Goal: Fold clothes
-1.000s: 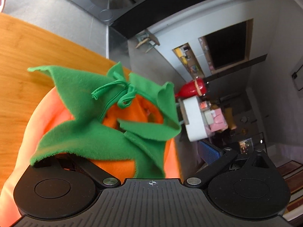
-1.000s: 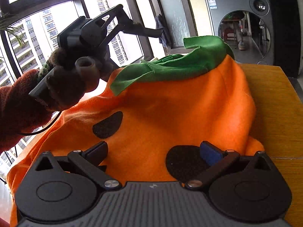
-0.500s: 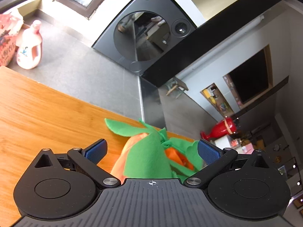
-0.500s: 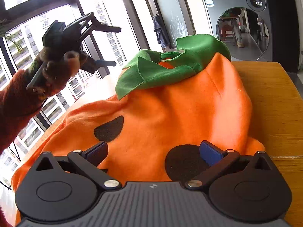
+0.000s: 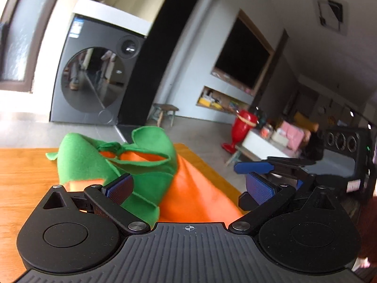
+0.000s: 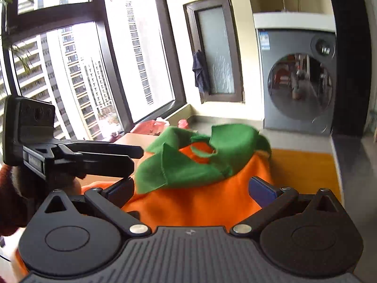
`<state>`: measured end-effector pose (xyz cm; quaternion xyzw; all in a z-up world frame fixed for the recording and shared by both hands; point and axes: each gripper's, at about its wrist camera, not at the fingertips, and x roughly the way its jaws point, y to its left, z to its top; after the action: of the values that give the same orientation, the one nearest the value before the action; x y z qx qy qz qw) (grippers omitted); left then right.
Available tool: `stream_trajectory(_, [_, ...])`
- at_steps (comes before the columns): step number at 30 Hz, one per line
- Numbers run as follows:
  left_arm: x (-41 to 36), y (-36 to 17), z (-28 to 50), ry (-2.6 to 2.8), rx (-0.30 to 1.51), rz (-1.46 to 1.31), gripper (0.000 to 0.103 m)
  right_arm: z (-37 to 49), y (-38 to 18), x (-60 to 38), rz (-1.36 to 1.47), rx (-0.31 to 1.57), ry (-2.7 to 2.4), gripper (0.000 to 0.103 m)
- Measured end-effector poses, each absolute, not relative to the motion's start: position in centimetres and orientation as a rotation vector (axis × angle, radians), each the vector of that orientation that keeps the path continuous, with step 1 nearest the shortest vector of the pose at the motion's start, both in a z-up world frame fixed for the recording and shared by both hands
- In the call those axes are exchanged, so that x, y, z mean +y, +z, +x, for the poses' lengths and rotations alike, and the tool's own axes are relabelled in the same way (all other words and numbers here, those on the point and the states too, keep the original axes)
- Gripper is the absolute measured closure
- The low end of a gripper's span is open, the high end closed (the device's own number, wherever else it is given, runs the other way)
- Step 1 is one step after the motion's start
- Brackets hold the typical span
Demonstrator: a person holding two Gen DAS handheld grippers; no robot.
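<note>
Left gripper (image 5: 188, 186) lower now, unclenched — orange costume (image 5: 198, 198) between; no legible labels

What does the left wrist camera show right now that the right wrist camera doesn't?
Only the left wrist view shows the red vase, the dark wall screen and the right hand-held gripper, open. Only the right wrist view shows the windows with tower blocks and the left hand-held gripper. Both show the orange pumpkin costume with its green leaf collar, the wooden table and the washing machine.

Grey washing machine (image 5: 94, 77) stood against cream wall; tall windows (image 6: 77, 70) let in daylight, tower blocks outside; grey floor (image 5: 200, 132); wooden table (image 5: 26, 172); red vase (image 5: 240, 127) beyond
</note>
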<state>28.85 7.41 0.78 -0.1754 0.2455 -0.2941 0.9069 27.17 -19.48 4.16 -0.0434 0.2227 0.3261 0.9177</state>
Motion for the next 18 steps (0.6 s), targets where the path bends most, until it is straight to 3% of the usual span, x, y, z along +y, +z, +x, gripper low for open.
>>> stream_trajectory(4, [9.1, -0.4, 29.4, -0.555, 0.538, -0.401, 0.000, 29.7, 5.2, -16.2, -0.258, 0.308, 0.561, 0.000])
stream_trajectory(12, [11.0, -1.4, 29.3, -0.529, 0.574, -0.405, 0.000, 37.1, 1.1, -11.5, -0.326, 0.412, 0.426, 0.000])
stream_trajectory(18, [9.4, -0.6, 29.0, -0.598, 0.558, -0.311, 0.000, 36.5, -0.1, -17.1, -0.422, 0.315, 0.110, 0.000])
